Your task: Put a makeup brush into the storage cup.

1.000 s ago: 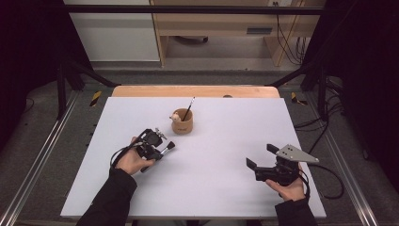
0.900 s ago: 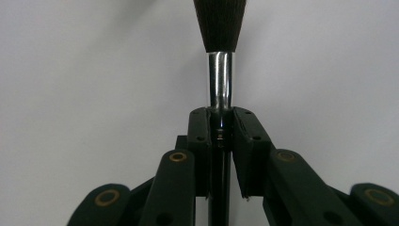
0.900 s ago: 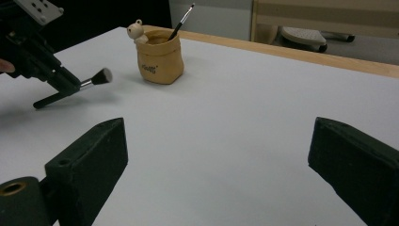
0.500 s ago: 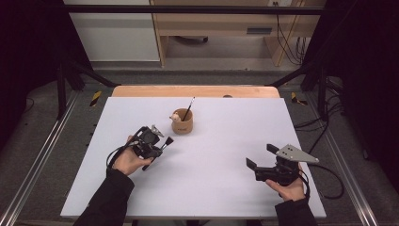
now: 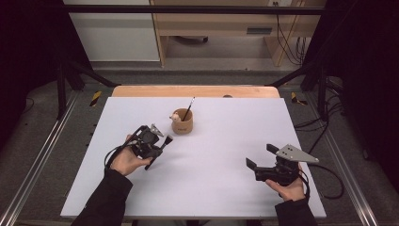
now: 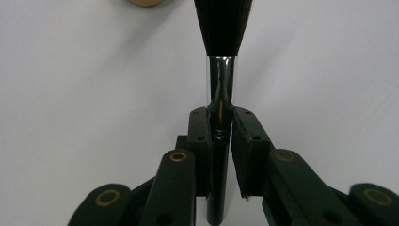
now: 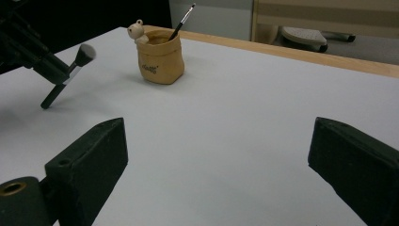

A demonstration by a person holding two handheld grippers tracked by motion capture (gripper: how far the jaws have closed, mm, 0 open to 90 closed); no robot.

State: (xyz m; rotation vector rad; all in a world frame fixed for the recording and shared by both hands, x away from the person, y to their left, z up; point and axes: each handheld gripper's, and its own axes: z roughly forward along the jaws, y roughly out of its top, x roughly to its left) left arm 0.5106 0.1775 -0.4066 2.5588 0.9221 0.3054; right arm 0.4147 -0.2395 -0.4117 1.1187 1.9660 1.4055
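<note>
Between our left gripper's jaws we are clamping a makeup brush, its chrome ferrule plain up close; from above it is lying just beside the cup. Our right gripper is gaping over bare table.

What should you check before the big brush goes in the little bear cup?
1. Left gripper holds the brush tight: ok, jaws pinch it at the silver collar.
2. Brush lifted off the table: ok, held tilted above it.
3. Cup standing upright: ok.
4. Room in the cup: cannot tell; a thin brush already leans inside.
5. Right gripper out of the way: ok, open and far from the cup.
6. Path to the cup free: ok, bare table between.
</note>
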